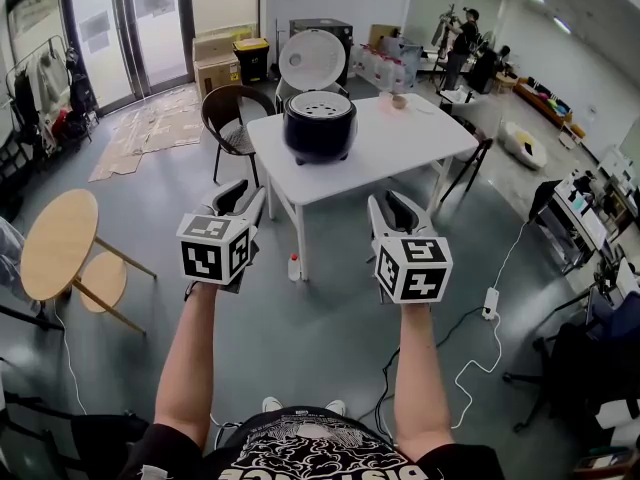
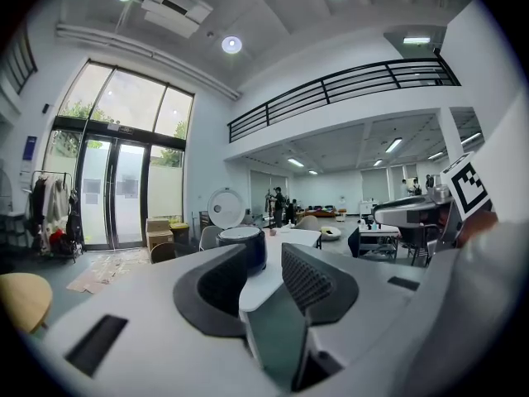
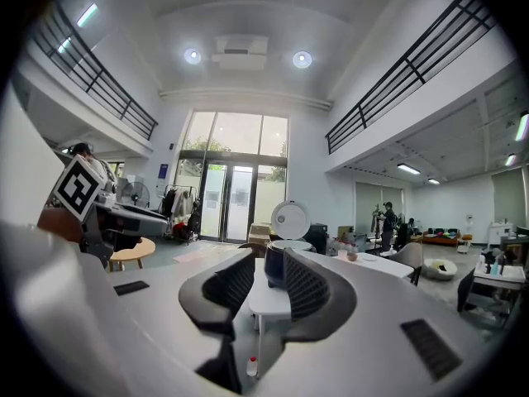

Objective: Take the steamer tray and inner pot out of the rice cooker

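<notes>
A black rice cooker (image 1: pixel 320 128) stands on the white table (image 1: pixel 400 143) with its white lid (image 1: pixel 311 59) swung up. A white perforated steamer tray (image 1: pixel 320 103) lies in its top; the inner pot is hidden below it. My left gripper (image 1: pixel 246 200) and right gripper (image 1: pixel 388 208) hang side by side over the floor, well short of the table. Both are open with nothing between their jaws. The left gripper (image 2: pixel 264 275) looks level at the cooker (image 2: pixel 245 245) in the left gripper view. Between the right gripper's (image 3: pixel 269 286) jaws, the cooker (image 3: pixel 275 265) shows far off in the right gripper view.
A brown chair (image 1: pixel 234 118) stands at the table's left. Two round wooden tables (image 1: pixel 60 243) are on the left. A small bottle (image 1: pixel 294 267) sits on the floor by a table leg. A white cable and power strip (image 1: pixel 490 303) lie at the right. People work at the back.
</notes>
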`<state>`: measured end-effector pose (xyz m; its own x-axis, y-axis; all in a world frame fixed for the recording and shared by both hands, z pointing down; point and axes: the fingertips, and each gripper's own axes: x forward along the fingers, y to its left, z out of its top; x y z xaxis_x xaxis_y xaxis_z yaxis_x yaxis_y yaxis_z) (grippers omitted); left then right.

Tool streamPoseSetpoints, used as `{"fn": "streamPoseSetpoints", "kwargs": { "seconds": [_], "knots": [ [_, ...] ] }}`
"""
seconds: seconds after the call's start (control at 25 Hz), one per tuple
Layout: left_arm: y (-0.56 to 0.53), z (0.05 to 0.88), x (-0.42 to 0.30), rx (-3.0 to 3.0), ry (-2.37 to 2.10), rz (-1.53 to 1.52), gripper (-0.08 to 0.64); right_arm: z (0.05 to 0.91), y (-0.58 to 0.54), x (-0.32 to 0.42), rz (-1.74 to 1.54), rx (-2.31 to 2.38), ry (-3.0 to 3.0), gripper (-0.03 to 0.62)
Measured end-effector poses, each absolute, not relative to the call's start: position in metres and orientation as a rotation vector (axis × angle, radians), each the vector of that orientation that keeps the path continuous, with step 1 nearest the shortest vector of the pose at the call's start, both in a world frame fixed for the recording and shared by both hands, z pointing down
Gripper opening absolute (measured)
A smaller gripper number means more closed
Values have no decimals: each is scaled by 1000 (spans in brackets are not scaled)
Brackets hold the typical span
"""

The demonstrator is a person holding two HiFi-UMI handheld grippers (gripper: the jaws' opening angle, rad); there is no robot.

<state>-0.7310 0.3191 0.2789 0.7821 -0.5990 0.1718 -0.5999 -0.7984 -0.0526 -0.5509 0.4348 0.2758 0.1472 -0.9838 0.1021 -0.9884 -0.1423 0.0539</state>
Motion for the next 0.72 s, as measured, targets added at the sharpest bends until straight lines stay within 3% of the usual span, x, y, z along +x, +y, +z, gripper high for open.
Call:
{"fn": "streamPoseSetpoints", "kwargs": {
  "seconds": [0.72],
  "knots": [
    [342, 281, -703, 2950, -1021, 297, 298, 284, 455, -523, 99, 2279, -2021, 312]
  ]
}}
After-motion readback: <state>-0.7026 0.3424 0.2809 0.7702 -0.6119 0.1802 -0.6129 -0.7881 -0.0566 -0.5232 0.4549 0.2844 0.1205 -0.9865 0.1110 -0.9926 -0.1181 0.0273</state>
